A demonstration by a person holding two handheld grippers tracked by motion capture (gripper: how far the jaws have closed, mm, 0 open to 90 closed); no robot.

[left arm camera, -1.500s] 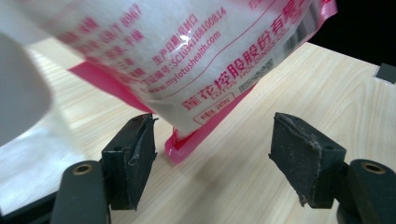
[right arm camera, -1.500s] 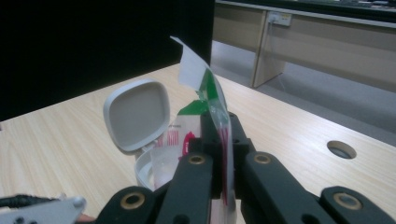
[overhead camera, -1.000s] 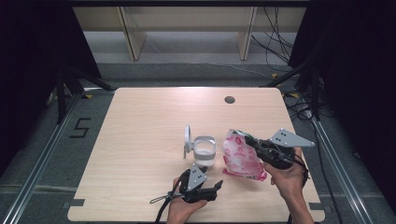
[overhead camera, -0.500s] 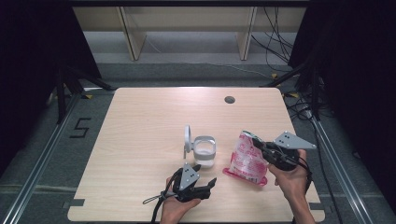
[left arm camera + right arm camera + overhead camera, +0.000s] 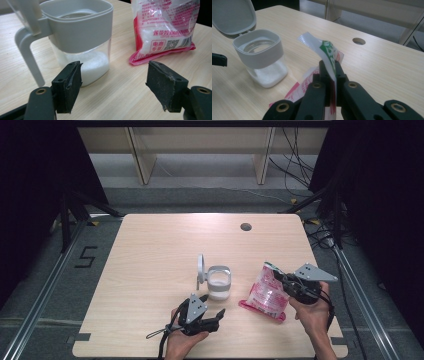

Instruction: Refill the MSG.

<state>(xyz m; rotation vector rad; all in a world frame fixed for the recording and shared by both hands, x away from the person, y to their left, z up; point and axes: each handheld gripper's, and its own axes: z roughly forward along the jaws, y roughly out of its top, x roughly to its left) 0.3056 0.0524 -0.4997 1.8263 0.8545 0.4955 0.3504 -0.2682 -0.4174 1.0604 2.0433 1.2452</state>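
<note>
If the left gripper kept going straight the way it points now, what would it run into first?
Most likely the jar of white powder: it stands just ahead of the left gripper, nearer its left jaw. The bag is farther back on the right. Dead centre between the jaws looks free, so a graze is possible.

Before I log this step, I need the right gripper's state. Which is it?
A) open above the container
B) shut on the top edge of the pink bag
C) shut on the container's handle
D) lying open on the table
B: in the right gripper view the right gripper has its jaws closed on the top edge of the pink bag, beside the container.
</note>
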